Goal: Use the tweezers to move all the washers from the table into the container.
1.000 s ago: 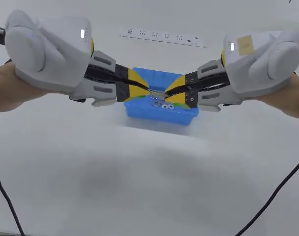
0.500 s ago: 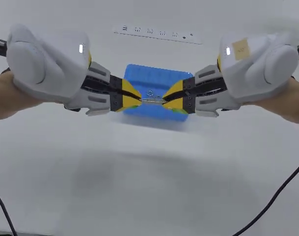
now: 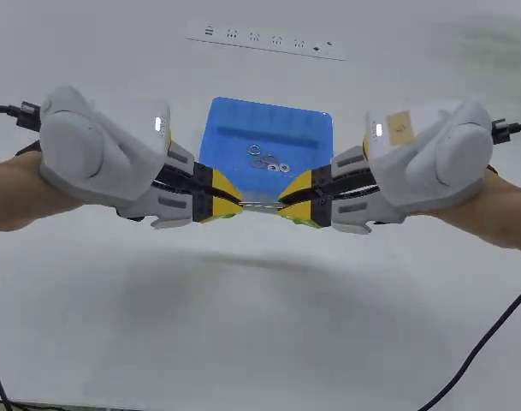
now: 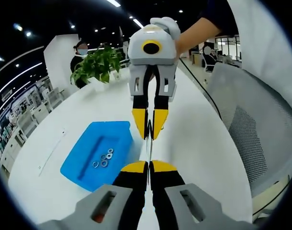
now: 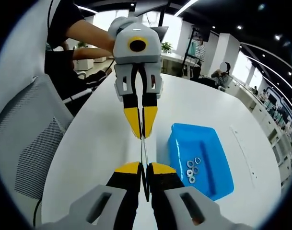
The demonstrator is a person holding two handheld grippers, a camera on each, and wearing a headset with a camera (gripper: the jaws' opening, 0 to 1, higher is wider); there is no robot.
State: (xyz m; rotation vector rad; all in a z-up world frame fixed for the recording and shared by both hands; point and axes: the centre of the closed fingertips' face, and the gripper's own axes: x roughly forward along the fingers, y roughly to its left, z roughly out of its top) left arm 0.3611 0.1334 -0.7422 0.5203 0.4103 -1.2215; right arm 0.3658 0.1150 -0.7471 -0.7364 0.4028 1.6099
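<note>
Thin metal tweezers (image 3: 260, 205) hang level between my two grippers, just above the near edge of the blue container (image 3: 234, 128). My left gripper (image 3: 233, 203) is shut on one end and my right gripper (image 3: 287, 204) is shut on the other, tips facing each other. Several washers (image 3: 269, 160) lie inside the container. In the left gripper view the tweezers (image 4: 148, 148) run from my jaws to the right gripper (image 4: 149, 134), with the container (image 4: 83, 163) and washers (image 4: 103, 159) at lower left. The right gripper view mirrors this: tweezers (image 5: 143, 151), left gripper (image 5: 142, 132), container (image 5: 210, 143), washers (image 5: 192, 170).
A white power strip (image 3: 264, 41) lies at the far side of the white table (image 3: 260, 325). Black cables trail at the lower right (image 3: 491, 342) and from the left gripper's rear (image 3: 3, 111). A mesh chair (image 4: 251, 139) stands beside the table, and people sit further off.
Both grippers, still holding the tweezers between them, have drawn back toward me from over the container's middle to its near edge. The head camera has tilted down a little.
</note>
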